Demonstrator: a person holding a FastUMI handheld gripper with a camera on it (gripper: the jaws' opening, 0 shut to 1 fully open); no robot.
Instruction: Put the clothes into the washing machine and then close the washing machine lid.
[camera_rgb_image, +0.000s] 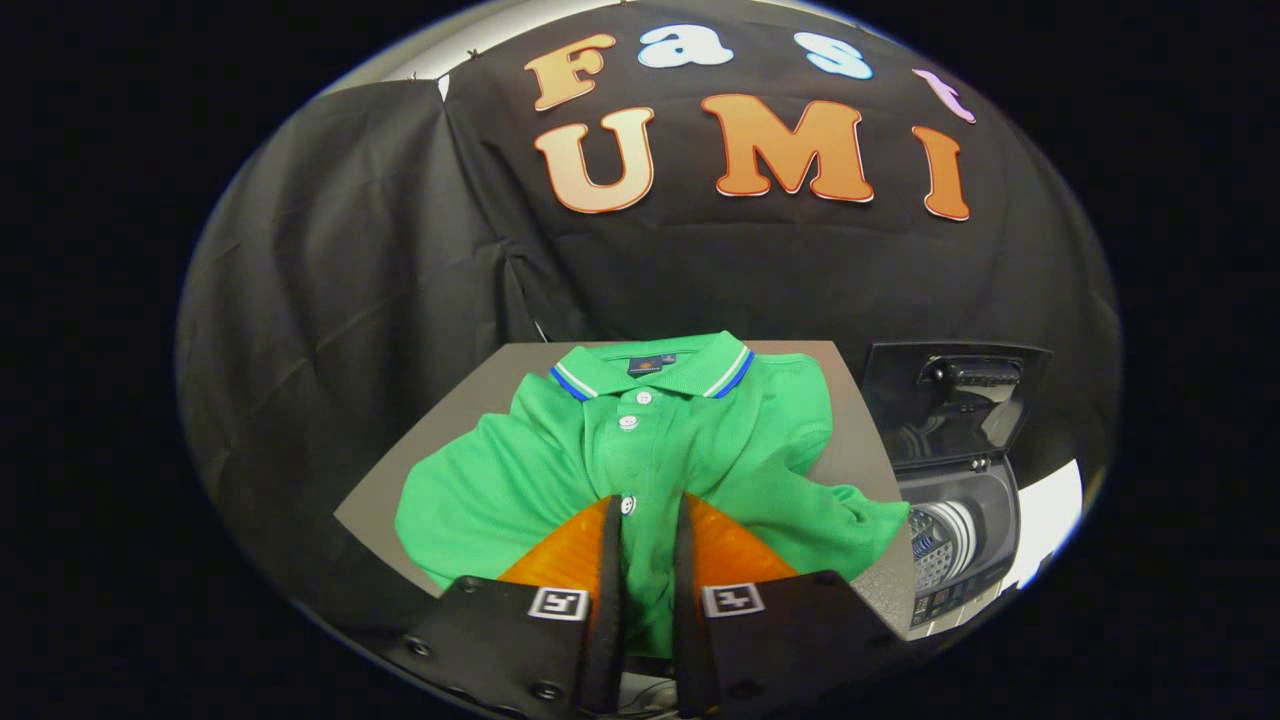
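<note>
While my claw (648, 510) pinches a fold of the shirt (690, 440) at lower centre, nearly closed, the washer (960, 520) stands lid-up at lower right, beside the surface (480, 385).

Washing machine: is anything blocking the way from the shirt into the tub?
Nothing visible does. The washing machine stands beside the table with its lid raised and the tub open. The green polo shirt lies on the table, fabric bunched between the hand-held gripper fingers, which are nearly closed.
</note>
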